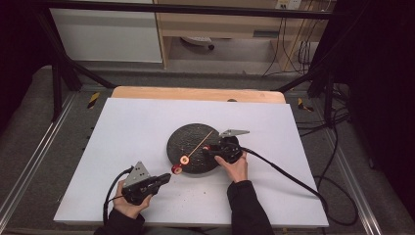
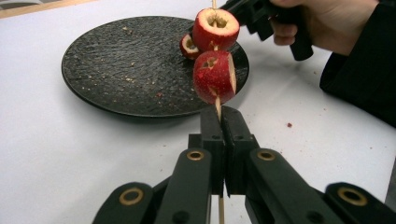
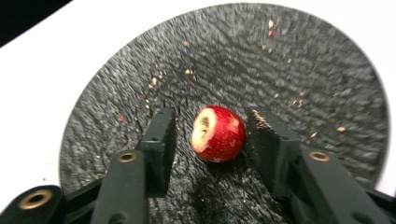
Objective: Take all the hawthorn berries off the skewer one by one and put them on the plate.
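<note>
My left gripper is shut on the lower end of a thin wooden skewer, holding it slanted up over the near rim of a black round plate. Two cored red fruit pieces are threaded on the skewer, one low and one above it. In the high view the skewer runs from my left gripper up across the plate. A third red fruit piece lies on the plate. My right gripper stands open around it, with a gap at the left pad.
The plate sits on a white board that covers a wooden table. Small crumbs are scattered over the plate and on the board to its right. Cables trail from both grippers. Dark frame legs stand at the far corners.
</note>
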Demonstrator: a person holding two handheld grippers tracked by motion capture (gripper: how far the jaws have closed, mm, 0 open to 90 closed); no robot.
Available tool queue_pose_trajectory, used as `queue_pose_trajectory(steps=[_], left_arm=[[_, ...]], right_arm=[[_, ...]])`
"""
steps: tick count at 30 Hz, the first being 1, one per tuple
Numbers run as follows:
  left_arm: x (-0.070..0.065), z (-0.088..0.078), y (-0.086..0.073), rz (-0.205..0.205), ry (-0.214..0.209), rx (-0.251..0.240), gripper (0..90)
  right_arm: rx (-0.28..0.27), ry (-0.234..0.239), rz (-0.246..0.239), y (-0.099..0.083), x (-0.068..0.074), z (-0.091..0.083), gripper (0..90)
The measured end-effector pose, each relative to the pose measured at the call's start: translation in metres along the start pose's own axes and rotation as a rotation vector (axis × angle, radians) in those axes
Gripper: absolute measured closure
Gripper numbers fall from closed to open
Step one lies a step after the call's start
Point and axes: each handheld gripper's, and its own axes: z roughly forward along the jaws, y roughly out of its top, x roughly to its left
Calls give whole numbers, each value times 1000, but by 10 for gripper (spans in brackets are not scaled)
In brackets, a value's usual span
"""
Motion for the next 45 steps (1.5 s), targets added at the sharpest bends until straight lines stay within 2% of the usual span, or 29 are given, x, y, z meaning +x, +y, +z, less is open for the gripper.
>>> queue_pose_trajectory(steps=[4, 11, 17, 20, 29, 32, 37, 41, 43, 45], left_arm=[[0, 1, 0, -1, 0, 1, 883], [-2, 2, 0, 3, 0, 5, 882], [-3, 3, 0, 7, -3, 8, 883], [-5, 4, 0, 13, -6, 13, 882], [-11, 9, -1, 26, -22, 27, 883], [-14, 11, -2, 33, -27, 29, 883], [-17, 13, -3, 37, -38, 35, 883], [-20, 15, -3, 46, -44, 37, 883], [-22, 16, -3, 47, -47, 39, 883], [-23, 17, -4, 51, -51, 44, 882]], right_arm=[[-17, 8, -12, 5, 5, -13, 390], [-27, 56, -10, 7, 15, -34, 163], [-44, 98, -2, 3, 24, -45, 62], [-48, 120, 4, -4, 34, -46, 37], [-38, 157, 11, -19, 45, -40, 40], [-39, 165, -3, -21, 47, -40, 61], [-64, 182, -1, -24, 50, -42, 127], [-54, 182, -6, -26, 49, -41, 189], [-57, 198, -14, -28, 50, -40, 233], [-59, 223, 0, -29, 51, -39, 279]])
